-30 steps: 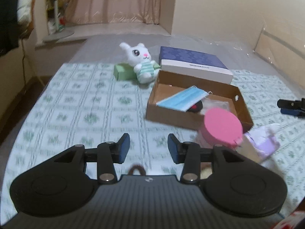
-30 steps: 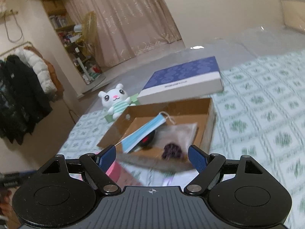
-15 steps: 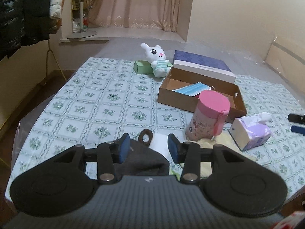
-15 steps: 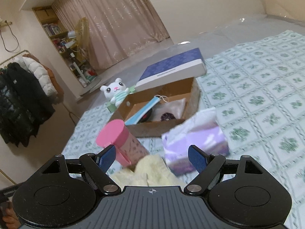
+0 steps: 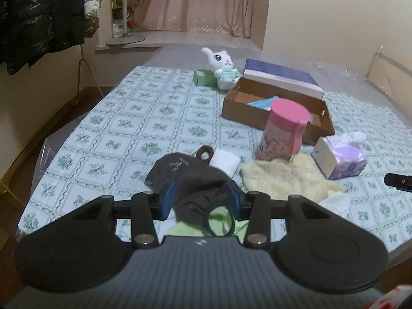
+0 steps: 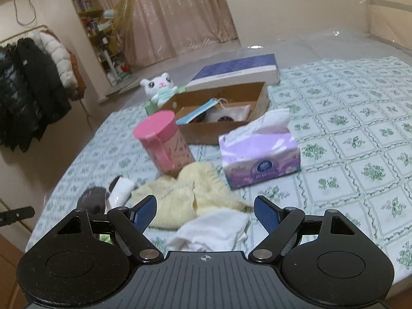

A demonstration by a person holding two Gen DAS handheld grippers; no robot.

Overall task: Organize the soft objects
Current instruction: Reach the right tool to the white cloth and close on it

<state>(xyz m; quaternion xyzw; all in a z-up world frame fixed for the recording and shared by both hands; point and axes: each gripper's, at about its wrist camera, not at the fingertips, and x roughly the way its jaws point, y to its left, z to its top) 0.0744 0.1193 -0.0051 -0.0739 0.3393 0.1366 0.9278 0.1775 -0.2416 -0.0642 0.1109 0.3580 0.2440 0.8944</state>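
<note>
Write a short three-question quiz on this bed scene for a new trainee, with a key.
1. True or false: the pink cup stands inside the cardboard box.
2. Which item lies nearest in front of the right gripper? A) white cloth B) plush bunny C) tissue pack
3. What colour is the fluffy cloth beside the pink cup?

Key
1. False: it stands on the bedspread, in front of the box.
2. A
3. Pale yellow.
</note>
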